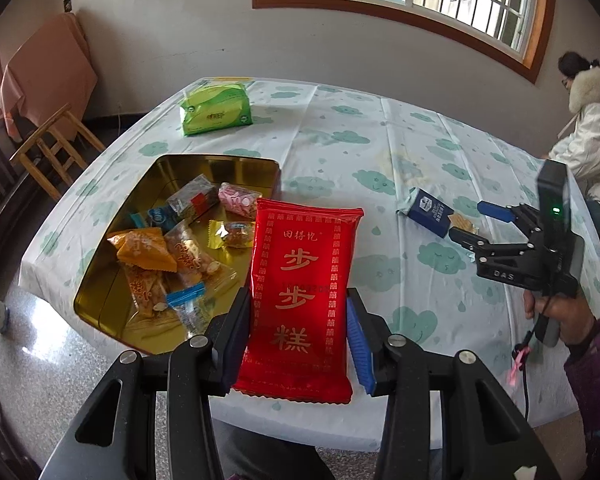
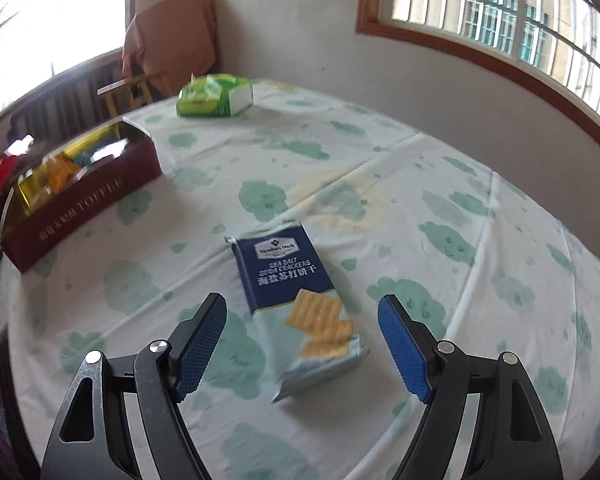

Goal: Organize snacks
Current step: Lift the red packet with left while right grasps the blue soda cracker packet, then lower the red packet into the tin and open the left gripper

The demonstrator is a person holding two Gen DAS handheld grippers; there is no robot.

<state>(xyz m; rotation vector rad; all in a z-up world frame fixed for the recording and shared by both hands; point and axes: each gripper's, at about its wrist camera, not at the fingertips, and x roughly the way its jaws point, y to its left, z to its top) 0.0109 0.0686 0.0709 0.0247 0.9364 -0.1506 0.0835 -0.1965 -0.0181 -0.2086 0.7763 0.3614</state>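
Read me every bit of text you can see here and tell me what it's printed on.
"田得忆" and "步步糕": red packet in the left gripper.
"SEA SALT SODA CRACKERS", "海盐苏打饼干": blue cracker pack; its brand logo is blurred.
"TOFFEE": dark red tin; the characters before it are unreadable.
"DAS": right gripper.

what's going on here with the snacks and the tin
A person is sorting snacks on a table with a handheld gripper in each hand. The left gripper is shut on a red snack packet, held beside an open gold-lined tin that already holds several small wrapped snacks. The right gripper is open, its fingers either side of a blue sea salt cracker pack that lies flat on the cloud-print tablecloth, not yet gripped. A green tissue pack sits at the far side.
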